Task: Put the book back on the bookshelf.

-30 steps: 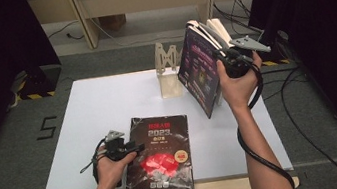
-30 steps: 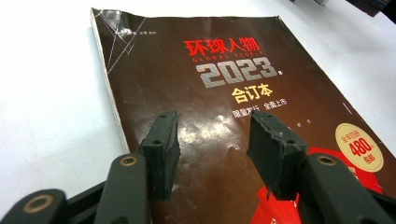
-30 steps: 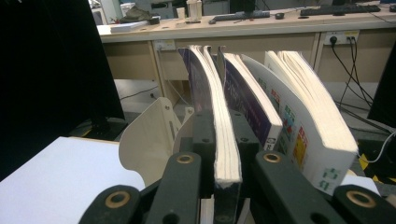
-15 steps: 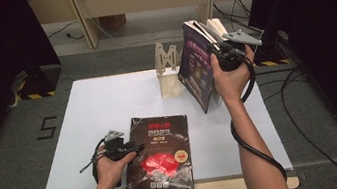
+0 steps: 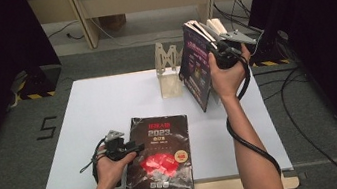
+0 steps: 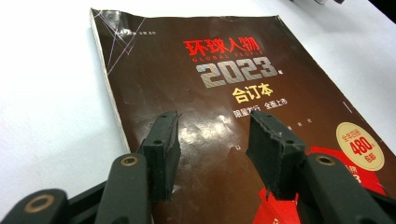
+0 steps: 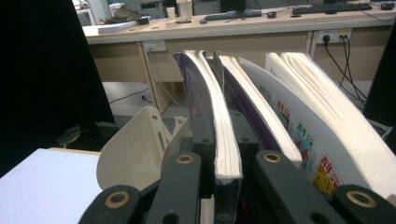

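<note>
My right gripper (image 5: 223,50) is clamped on a purple book (image 5: 196,67), left gripper (image 5: 136,147) sits open over the dark magazine (image 5: 162,151).

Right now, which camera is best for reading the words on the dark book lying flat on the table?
The left gripper view: the dark book sits close under the open left gripper, so its red title and "2023" read clearly. The high view shows the whole book small, its lettering hard to read.

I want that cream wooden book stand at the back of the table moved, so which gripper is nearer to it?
Right. The right gripper holds a purple book just beside the cream wooden book stand; the left gripper is at the table's near edge.
</note>
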Tool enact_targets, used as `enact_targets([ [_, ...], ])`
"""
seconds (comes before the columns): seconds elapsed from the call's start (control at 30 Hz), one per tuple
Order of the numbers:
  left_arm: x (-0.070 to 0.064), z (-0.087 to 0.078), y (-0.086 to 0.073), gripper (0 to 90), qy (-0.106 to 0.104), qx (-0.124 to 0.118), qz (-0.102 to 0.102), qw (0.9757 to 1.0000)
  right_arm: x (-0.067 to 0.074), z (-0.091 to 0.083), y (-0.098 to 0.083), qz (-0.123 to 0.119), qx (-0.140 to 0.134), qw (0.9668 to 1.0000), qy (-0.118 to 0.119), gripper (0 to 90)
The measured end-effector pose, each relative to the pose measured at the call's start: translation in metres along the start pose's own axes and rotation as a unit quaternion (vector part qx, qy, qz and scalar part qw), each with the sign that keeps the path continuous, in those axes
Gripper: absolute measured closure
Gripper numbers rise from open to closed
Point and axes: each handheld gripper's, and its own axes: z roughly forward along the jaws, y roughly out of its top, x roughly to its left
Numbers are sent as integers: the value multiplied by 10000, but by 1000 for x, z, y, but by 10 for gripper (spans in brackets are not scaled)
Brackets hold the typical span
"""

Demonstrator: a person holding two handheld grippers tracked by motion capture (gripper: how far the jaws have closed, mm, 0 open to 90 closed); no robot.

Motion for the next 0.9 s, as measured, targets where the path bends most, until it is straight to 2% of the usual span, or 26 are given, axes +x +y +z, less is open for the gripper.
enact_targets([
  [0.2, -1, 0, 0, 525, -13, 0, 14, 10000, -1, 5, -7, -19, 7, 10000, -79, 843],
  [0.33, -1, 0, 0, 526, -22, 7, 22, 10000, 1, 6, -13, -122, 66, 9998, -117, 842],
  [0.57, -1, 0, 0, 526, -16, 8, 29, 10000, 2, 2, -16, -196, 89, 9997, -129, 840],
  [0.9, -2, 0, -1, 526, -10, 25, 55, 10000, -4, -6, -21, -120, 260, 9995, -145, 836],
])
